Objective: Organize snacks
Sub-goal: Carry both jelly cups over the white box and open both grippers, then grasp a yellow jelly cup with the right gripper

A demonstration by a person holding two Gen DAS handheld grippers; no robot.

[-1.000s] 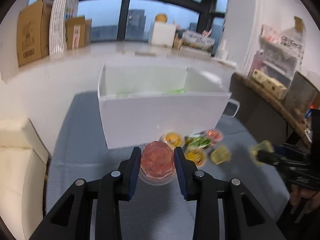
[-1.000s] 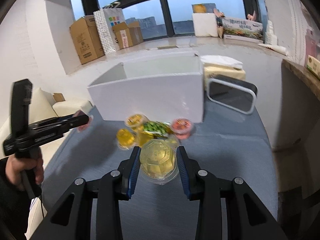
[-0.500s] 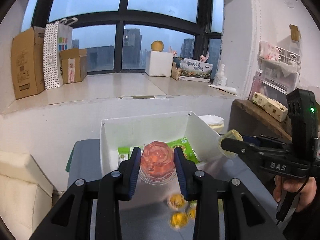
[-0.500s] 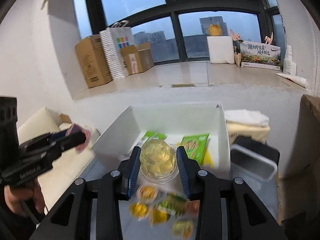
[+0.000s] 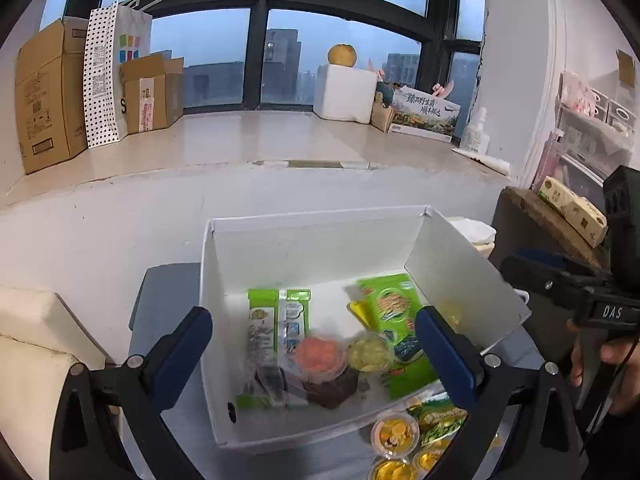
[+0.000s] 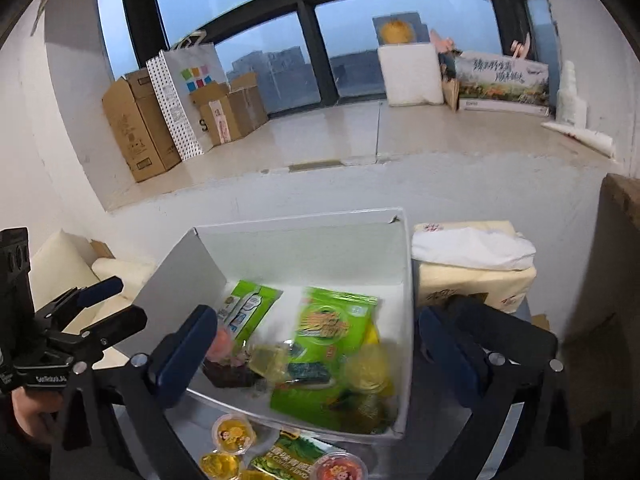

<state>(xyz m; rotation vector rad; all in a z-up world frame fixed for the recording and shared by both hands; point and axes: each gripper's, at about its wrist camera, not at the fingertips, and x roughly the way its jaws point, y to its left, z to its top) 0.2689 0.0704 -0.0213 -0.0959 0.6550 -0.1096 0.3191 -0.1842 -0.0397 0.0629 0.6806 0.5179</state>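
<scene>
Progress partial: both hand-held grippers, left (image 5: 312, 340) and right (image 6: 316, 344), released above white box (image 5: 304, 240); pink jelly cup (image 5: 320, 356) and yellow jelly cup (image 5: 370, 354) inside. Several cups (image 6: 234, 436) remain on surface (image 5: 164, 292).

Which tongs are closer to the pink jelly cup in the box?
Left. The left tongs hang open right above the pink jelly cup in the white box. The right tongs hang open more over the box's right side, above the big green packet.
</scene>
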